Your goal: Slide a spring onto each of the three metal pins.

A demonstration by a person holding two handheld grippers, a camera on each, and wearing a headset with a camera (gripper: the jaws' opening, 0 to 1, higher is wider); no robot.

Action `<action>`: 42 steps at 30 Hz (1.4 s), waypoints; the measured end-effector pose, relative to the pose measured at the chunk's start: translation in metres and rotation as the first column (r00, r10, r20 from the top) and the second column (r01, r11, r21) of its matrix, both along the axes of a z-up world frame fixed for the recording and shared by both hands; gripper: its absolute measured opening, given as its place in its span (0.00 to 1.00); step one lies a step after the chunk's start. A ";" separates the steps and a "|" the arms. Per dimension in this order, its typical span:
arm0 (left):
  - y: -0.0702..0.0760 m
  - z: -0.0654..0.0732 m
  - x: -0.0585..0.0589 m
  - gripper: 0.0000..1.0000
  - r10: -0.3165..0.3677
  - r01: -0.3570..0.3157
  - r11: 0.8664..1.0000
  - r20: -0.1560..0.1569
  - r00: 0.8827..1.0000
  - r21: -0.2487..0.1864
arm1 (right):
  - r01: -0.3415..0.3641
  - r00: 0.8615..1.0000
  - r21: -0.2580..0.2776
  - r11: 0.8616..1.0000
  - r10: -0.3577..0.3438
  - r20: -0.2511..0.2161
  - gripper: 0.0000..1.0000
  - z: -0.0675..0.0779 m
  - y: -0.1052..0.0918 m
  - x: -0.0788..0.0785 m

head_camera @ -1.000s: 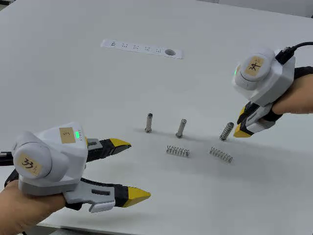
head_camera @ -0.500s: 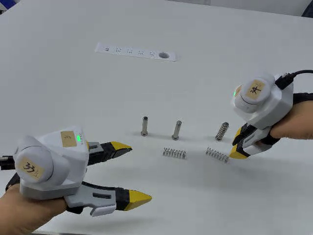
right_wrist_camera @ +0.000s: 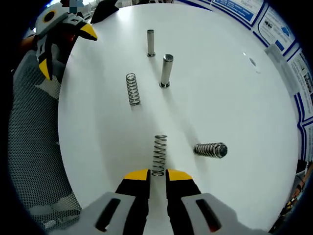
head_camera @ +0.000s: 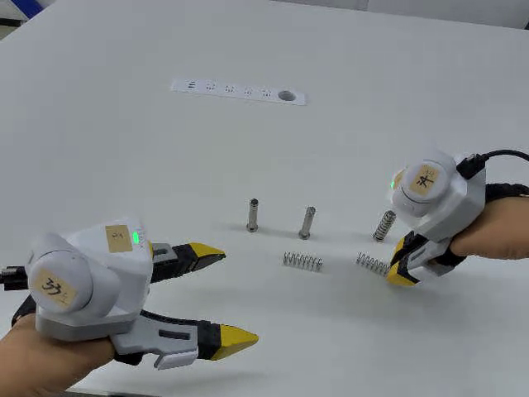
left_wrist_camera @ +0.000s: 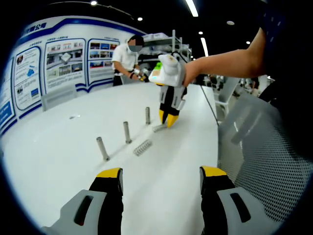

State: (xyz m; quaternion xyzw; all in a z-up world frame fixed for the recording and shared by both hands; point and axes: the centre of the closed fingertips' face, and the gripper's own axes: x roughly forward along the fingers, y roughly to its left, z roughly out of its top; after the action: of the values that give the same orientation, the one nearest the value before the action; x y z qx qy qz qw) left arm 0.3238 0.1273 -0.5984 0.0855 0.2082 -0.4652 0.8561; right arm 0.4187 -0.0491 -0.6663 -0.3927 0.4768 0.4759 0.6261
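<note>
My left claw is nearest, at the lower left of the head view. Its jaws are spread wide with nothing between them, above the white table. In the left gripper view its yellow tips rise from the bottom edge and point toward the row of parts at mid-frame.

My right claw is at the right edge of the head view, tipped down to the table. In the right gripper view its yellow tips stand almost together at bottom centre with a slim gap. The near end of a loose spring lies right at that gap. I cannot tell whether the jaws pinch it or only meet it.

A second loose spring lies flat at the centre of the head view, apart from both claws.

Just beyond the two springs stand the pins. The first bare pin and the second bare pin are at centre. To their right, the third pin already wears a fitted spring, near my right claw.

Farther up the head view, at upper centre, a white power strip lies flat on the table. In the upper left of the left gripper view, a person stands past the table's far edge.
</note>
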 end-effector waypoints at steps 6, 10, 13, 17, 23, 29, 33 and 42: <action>-0.002 0.000 -0.001 0.64 -0.002 0.002 1.000 -0.001 1.000 -0.001 | -0.012 1.000 -0.006 1.000 0.012 0.003 0.12 -0.002 0.000 -0.001; -0.004 0.000 -0.001 0.64 -0.009 0.009 1.000 0.002 1.000 -0.002 | -0.006 1.000 0.006 1.000 0.006 0.008 0.11 0.006 0.003 -0.003; -0.007 0.000 0.001 0.63 -0.019 0.019 1.000 0.005 1.000 -0.001 | -0.020 1.000 0.007 1.000 0.020 0.012 0.11 0.012 0.006 -0.008; -0.012 0.000 0.003 0.62 -0.042 0.042 0.999 0.007 0.999 0.004 | -0.037 0.999 0.027 0.999 0.037 0.001 0.11 0.024 0.016 -0.018; -0.024 0.001 0.007 0.59 -0.086 0.085 0.996 0.018 0.996 0.012 | -0.106 0.994 0.091 0.990 0.107 -0.009 0.11 0.050 0.046 -0.040; -0.036 -0.003 0.009 0.54 -0.124 0.123 0.992 0.024 0.992 0.029 | -0.162 0.986 0.116 0.980 0.164 -0.004 0.11 0.070 0.071 -0.057; -0.043 -0.003 0.011 0.49 -0.140 0.139 0.990 0.032 0.990 0.026 | -0.209 0.977 0.146 0.967 0.213 -0.008 0.11 0.084 0.089 -0.069; -0.050 0.002 0.009 0.35 -0.169 0.168 0.986 0.071 0.983 0.023 | -0.265 0.962 0.170 0.949 0.271 -0.012 0.11 0.100 0.114 -0.084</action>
State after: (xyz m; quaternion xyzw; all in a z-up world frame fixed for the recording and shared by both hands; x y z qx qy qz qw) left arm 0.3330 0.0769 -0.5962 0.1270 0.1729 -0.5307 0.8200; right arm 0.3346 0.0649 -0.5664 -0.3916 0.3883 0.6016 0.5778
